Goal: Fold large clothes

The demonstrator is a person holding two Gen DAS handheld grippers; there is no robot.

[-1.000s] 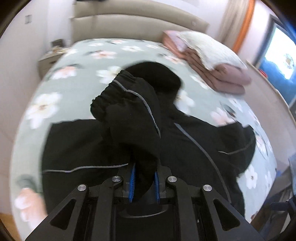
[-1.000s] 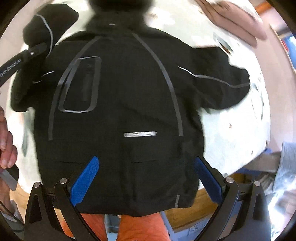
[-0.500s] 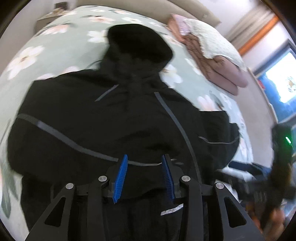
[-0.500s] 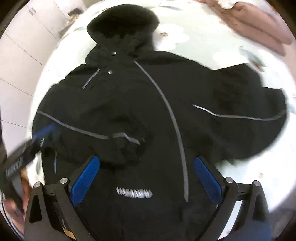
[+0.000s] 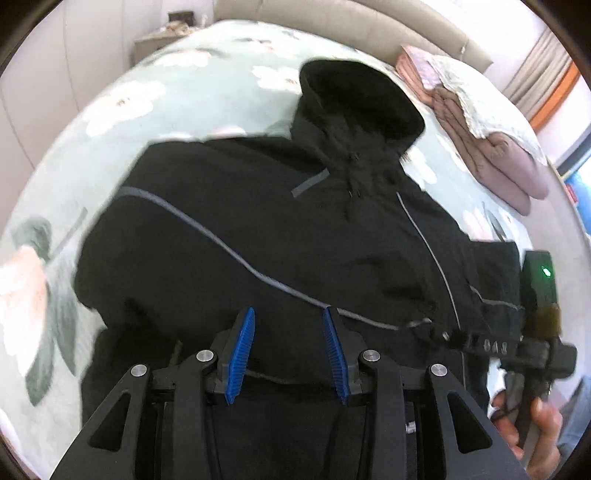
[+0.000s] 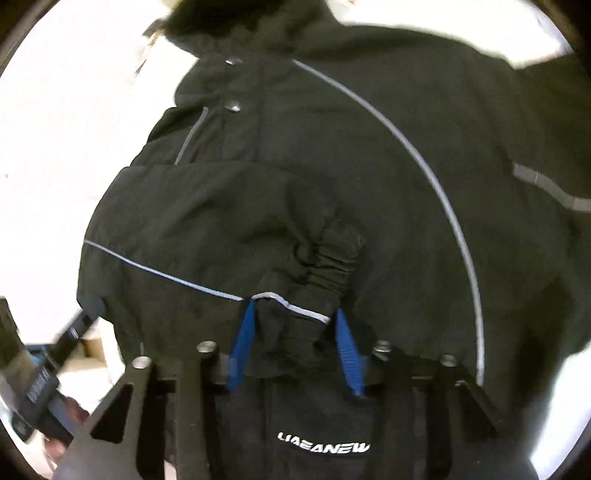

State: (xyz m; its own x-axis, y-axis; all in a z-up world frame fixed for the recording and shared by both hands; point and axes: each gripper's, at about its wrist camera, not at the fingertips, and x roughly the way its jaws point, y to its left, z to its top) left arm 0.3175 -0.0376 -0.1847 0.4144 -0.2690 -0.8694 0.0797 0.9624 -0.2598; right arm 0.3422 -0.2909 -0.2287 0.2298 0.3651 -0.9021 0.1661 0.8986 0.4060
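A black hooded jacket (image 5: 295,229) with grey piping lies face up on the flowered bed (image 5: 155,96), hood toward the headboard. One sleeve is folded across its chest, with the elastic cuff (image 6: 325,258) near the middle. My left gripper (image 5: 288,347) is open and empty just above the folded sleeve. My right gripper (image 6: 295,343) has narrowed its jaws around the sleeve fabric by the cuff; a gap still shows, and I cannot tell if it grips. The right gripper's body (image 5: 535,332) shows in the left wrist view at the right.
Folded pink blankets with a pale pillow (image 5: 487,122) lie at the bed's far right. A padded headboard (image 5: 332,22) and a bedside table (image 5: 159,40) stand beyond. The jacket's other sleeve (image 6: 546,155) extends right.
My left gripper let go of the sleeve, which now lies folded across the jacket's chest, and backed off open. My right gripper moved in and narrowed from wide open around the cuff.
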